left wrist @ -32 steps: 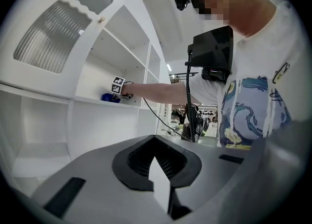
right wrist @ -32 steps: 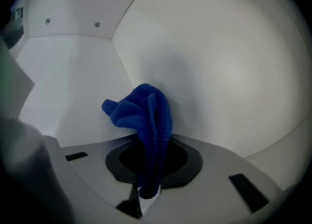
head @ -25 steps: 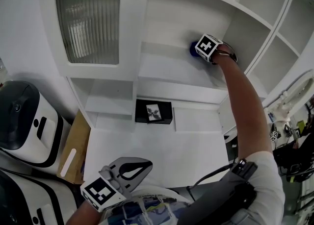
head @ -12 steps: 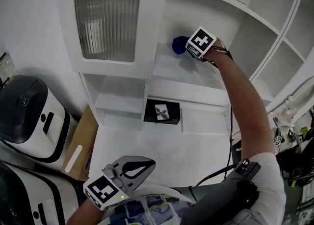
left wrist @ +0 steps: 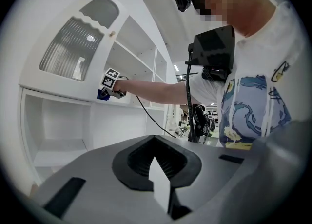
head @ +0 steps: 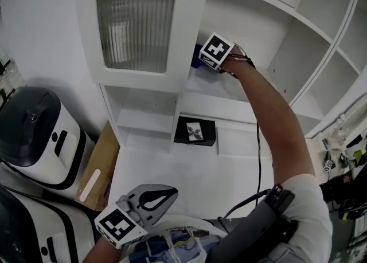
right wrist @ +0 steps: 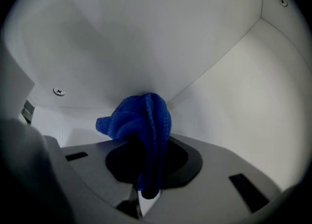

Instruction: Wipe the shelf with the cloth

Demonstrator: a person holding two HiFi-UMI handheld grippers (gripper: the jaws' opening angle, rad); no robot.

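Observation:
The blue cloth (right wrist: pixel 139 120) is bunched between the jaws of my right gripper (right wrist: pixel 146 189), which is shut on it. The cloth presses into an inner corner of the white shelf (right wrist: pixel 234 96). In the head view the right gripper (head: pixel 202 61) reaches into the upper shelf (head: pixel 229 93), at its left end. Only a sliver of the cloth (head: pixel 196 65) shows beside the cabinet door. The left gripper view shows the cloth (left wrist: pixel 102 94) from afar. My left gripper (head: pixel 166 194) hangs low near the person's body, shut and holding nothing.
A white cabinet door with ribbed glass (head: pixel 137 27) stands open just left of the right gripper. A black box (head: pixel 196 131) sits on the lower counter. White and black appliances (head: pixel 34 136) and a cardboard sheet (head: pixel 97 170) stand at the left. More shelf bays (head: pixel 321 55) lie to the right.
My right gripper has slid leftward along the shelf with the cloth, and now sits partly behind the door's edge. The left gripper has stayed put.

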